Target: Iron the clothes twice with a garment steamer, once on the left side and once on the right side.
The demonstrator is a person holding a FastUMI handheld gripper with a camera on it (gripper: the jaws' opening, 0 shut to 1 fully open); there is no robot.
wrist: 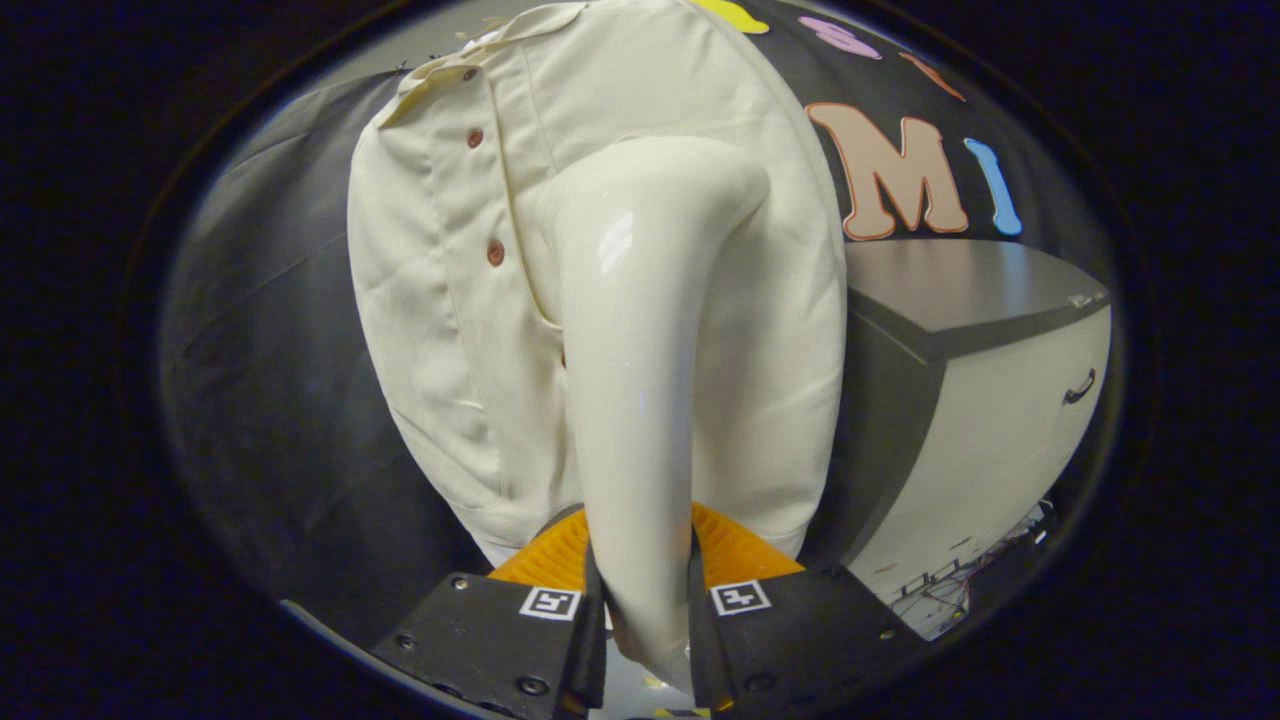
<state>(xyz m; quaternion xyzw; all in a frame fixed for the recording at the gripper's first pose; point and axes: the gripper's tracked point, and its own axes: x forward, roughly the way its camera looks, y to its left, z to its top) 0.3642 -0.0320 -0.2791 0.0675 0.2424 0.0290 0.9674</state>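
Observation:
My gripper (645,610) is shut on the glossy cream handle of the garment steamer (640,350), both fingers (560,620) pressing its lower part. The steamer rises from between the fingers and bends at its head, which rests against a cream button-up shirt (440,300) hanging just beyond. The head lies to the right of the shirt's placket with its small reddish buttons (495,252). The shirt's collar (450,70) is at the top and its hem hangs just above the fingers.
A cabinet (980,400) with a dark grey top and a white drawer front stands to the right of the shirt, close to its side. Black cloth covers the wall behind and to the left of the shirt.

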